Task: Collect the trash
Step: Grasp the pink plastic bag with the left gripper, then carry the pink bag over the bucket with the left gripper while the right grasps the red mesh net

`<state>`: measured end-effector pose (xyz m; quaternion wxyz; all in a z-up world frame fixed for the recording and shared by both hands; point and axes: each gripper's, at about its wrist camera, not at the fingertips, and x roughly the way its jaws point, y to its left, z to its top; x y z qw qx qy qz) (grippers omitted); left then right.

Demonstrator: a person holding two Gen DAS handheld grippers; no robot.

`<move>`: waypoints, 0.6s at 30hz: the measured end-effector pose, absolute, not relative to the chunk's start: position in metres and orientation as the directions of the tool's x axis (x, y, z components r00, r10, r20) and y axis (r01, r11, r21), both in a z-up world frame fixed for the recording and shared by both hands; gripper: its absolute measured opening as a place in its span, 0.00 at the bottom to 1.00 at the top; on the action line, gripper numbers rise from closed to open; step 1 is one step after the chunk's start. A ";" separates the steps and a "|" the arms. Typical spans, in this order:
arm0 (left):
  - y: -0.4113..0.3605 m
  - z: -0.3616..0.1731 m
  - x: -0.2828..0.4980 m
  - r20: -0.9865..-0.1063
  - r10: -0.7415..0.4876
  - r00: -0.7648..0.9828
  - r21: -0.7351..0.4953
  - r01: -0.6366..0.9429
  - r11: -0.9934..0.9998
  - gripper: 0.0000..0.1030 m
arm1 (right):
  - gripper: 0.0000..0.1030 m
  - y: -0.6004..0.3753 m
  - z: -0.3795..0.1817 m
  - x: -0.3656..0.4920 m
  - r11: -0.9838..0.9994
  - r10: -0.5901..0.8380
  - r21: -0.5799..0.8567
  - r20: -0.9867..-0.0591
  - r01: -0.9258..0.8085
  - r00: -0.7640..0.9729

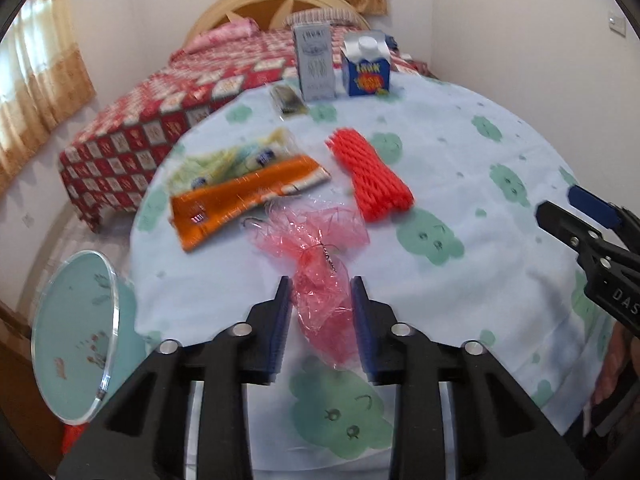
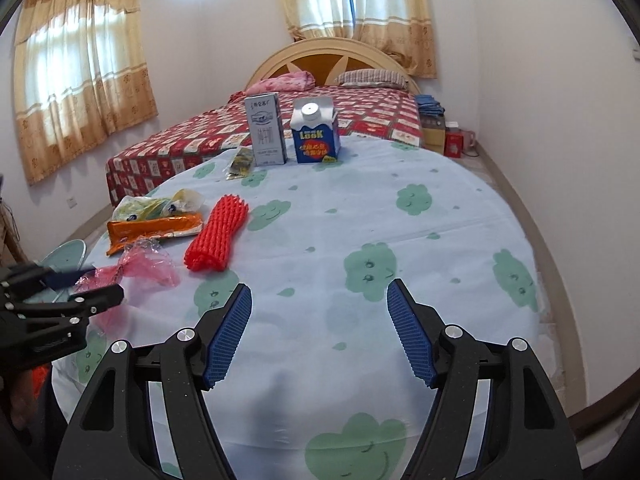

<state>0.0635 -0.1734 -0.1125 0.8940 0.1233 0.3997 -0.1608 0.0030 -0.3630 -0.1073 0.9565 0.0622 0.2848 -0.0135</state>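
The left gripper (image 1: pixel 320 320) is seen closed in on the crumpled pink cellophane wrapper (image 1: pixel 320 272), which lies near the table's (image 1: pixel 460 152) near-left edge; the pads appear to touch its sides, though a firm pinch cannot be confirmed. The right gripper (image 2: pixel 320 332) is held wide and empty over bare cloth. For a clean pickup, the squeeze is best completed on the dense twisted middle before lifting, since loose film slips. The red foam net (image 1: pixel 370 176) and orange packet (image 1: pixel 240 196) lie just beyond, and 2 cartons stand at the far edge.
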 end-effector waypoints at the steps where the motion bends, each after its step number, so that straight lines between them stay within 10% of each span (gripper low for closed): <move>1: -0.172 -0.110 0.062 -0.747 -0.188 0.637 0.100 0.387 0.916 0.27 | 0.68 -0.360 -0.107 0.004 0.992 0.014 0.110 -0.546 0.055 0.838; 18: -0.047 -0.051 0.059 -0.627 -0.064 0.776 0.162 0.210 0.964 0.25 | 0.46 -0.280 -0.095 0.108 0.995 0.101 0.079 -0.664 -0.064 0.741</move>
